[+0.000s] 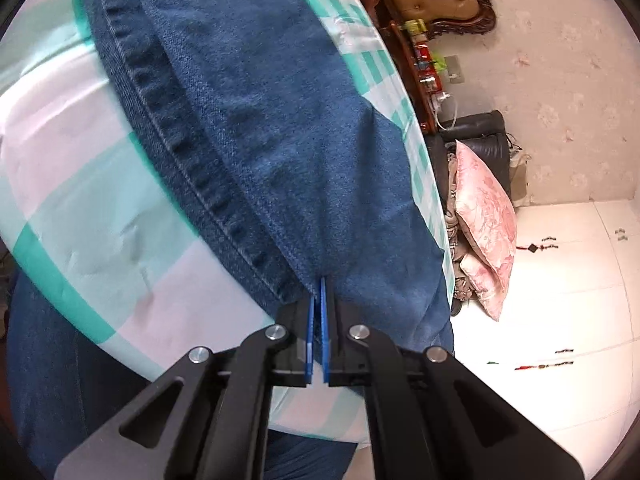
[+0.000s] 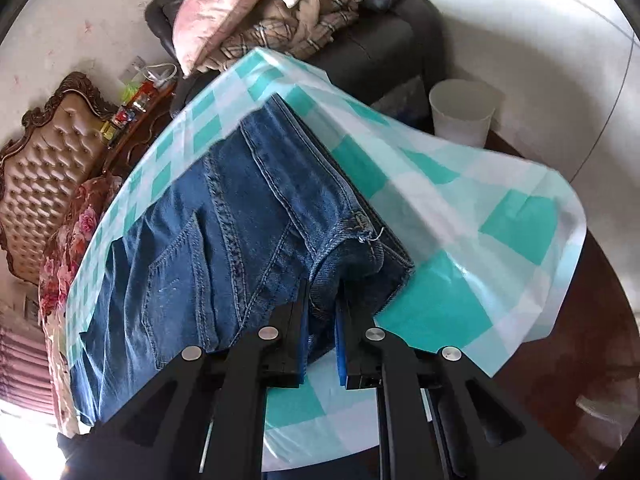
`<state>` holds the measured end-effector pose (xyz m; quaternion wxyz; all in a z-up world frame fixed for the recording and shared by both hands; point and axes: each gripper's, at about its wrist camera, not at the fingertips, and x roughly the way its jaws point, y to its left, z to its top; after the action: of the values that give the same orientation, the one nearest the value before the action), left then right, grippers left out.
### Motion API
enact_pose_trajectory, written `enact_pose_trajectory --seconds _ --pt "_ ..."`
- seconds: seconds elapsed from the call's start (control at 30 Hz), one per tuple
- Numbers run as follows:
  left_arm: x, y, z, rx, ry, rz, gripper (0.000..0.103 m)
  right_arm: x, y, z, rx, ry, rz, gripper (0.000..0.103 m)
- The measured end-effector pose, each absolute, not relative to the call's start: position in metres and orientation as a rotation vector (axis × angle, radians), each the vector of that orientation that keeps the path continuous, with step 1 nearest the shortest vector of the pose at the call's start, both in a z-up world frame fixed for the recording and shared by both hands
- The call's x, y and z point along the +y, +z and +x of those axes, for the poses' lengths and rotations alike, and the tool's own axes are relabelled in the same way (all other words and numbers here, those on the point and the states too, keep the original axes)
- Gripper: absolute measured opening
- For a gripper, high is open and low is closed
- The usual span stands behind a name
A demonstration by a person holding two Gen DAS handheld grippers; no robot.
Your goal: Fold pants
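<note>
While the jeans lay stretched across the checked cloth on the worktop, we held them at two places. Our left claw was pinched fully closed on a thin fold of denim at the leg end, blue pads pressed together with the fabric running up between them. Our right claw was closed on the thick waistband at the other end, its jaws kept a little apart by the bunched denim wedged between them.

On the left view the leg lay close to the worktop's edge, and some denim hung over it; beyond that edge the pale tiled floor stood open, with a pink cushion leaning against a dark seat. On the right view a broad stretch of bare cloth lay beside the waistband, its far corner lifted and drooping over the edge toward a white bin. A dark sofa piled with cushions and a blanket stood behind the far edge.

We could not see the worktop itself, as the cloth covered it. Both claws hid the denim directly under them, and neither view showed the jeans whole. Small items on the wooden shelf were too blurred to make out.
</note>
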<state>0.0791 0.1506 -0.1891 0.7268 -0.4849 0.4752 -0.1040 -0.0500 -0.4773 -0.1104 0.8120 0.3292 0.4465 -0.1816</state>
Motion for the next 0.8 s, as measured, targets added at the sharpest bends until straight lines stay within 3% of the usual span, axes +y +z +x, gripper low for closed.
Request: enact_pose_trajectory --seconds 0.3,0.73,0.77,0.8 --pt "0.182 -0.205 0.084 1.014 -0.190 -1.119 0.012 -0.464 -0.122 -0.038 0.997 -0.457 0.568 0.011" --pt "0.354 -0.212 0.140 0.850 0.013 -1.234 0.011 -0.465 -0.122 -0.036 1.015 -0.461 0.564 0.011" --pt "0.367 -0.214 0.141 0.842 0.035 -1.247 0.011 -0.465 -0.122 -0.035 1.018 -0.462 0.561 0.011" --pt "0.382 -0.215 0.140 0.834 0.057 -1.270 0.003 -0.465 -0.122 -0.034 1.019 -0.463 0.559 0.011"
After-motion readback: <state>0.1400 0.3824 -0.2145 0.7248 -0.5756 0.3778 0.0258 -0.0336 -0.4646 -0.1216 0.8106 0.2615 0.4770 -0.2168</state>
